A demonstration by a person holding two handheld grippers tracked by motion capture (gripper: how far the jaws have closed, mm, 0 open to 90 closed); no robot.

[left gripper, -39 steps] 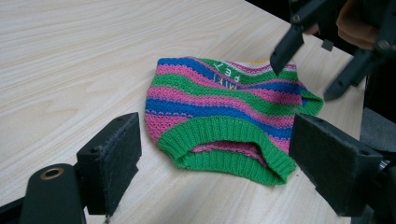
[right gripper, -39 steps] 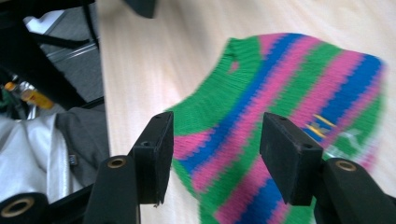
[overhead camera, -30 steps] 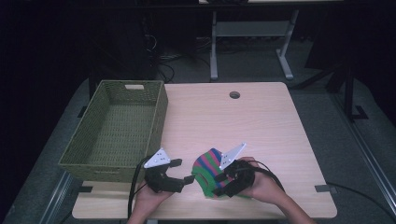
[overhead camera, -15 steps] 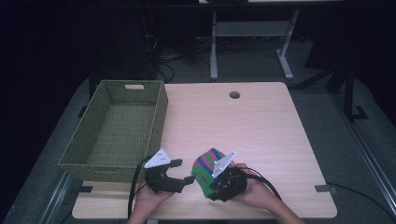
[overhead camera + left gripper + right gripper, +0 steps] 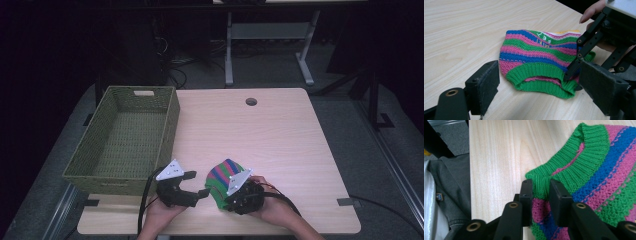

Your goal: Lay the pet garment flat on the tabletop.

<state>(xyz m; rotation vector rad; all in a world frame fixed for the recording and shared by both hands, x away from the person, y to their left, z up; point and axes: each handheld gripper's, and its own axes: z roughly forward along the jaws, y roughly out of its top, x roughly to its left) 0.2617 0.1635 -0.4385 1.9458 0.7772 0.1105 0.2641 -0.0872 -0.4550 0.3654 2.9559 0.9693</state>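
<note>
A small knitted garment (image 5: 225, 176) with green, blue and pink stripes lies flat near the table's front edge. Its green ribbed hem (image 5: 541, 76) faces the left gripper view. My right gripper (image 5: 541, 192) is shut on that green ribbed edge (image 5: 543, 185), with the knit pinched between its jaws. My left gripper (image 5: 197, 196) sits just left of the garment (image 5: 539, 53), open, its pads (image 5: 486, 87) apart and nothing between them. The right gripper's black linkage (image 5: 584, 46) lies across the garment's right side in the left gripper view.
A green woven basket (image 5: 125, 137) stands empty at the table's left side. The light wooden table (image 5: 260, 135) has a round cable hole (image 5: 251, 101) at the back. The person's dark clothing (image 5: 449, 195) sits beyond the table's front edge.
The right gripper has swung left and down onto the garment's near edge and shut on the green rib. The left gripper has stayed in place.
</note>
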